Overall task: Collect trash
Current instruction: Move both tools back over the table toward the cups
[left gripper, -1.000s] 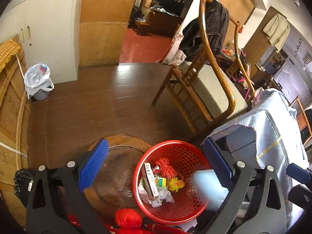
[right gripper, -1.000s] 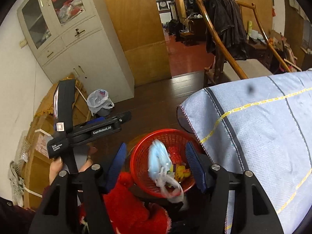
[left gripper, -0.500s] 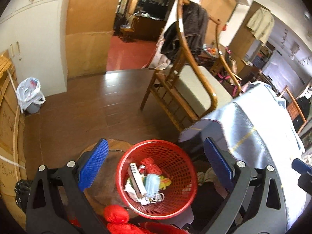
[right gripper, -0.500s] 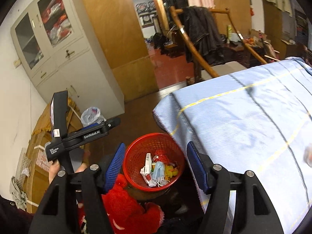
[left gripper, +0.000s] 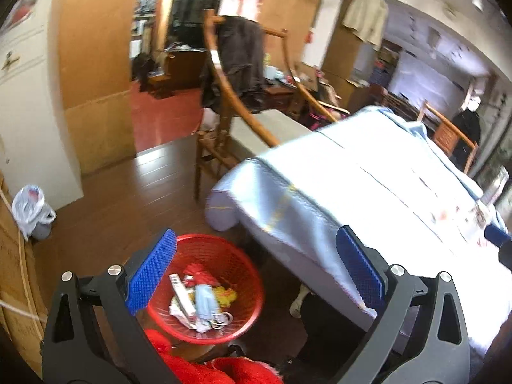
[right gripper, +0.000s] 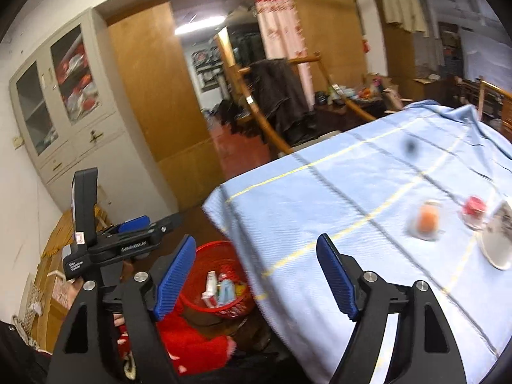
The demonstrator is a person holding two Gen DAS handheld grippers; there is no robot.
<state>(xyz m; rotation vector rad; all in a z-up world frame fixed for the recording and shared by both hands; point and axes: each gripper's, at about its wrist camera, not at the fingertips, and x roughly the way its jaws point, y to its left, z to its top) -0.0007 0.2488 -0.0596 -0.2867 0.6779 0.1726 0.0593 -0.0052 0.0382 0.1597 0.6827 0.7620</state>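
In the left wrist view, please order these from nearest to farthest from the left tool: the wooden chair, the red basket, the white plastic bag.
1. Red basket, just below the left tool.
2. White plastic bag, on the floor at far left.
3. Wooden chair, behind the table.

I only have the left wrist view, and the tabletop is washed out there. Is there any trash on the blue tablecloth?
Observer: Yes. The right wrist view shows an orange item on the tablecloth, too blurred to name.
Operator: Anything near it?
Observer: A small red item lies to its right, and a white bowl sits at the picture's right edge.
Operator: Is the right gripper carrying anything?
Observer: No. The right gripper has nothing between its pads, and its jaws are opening.
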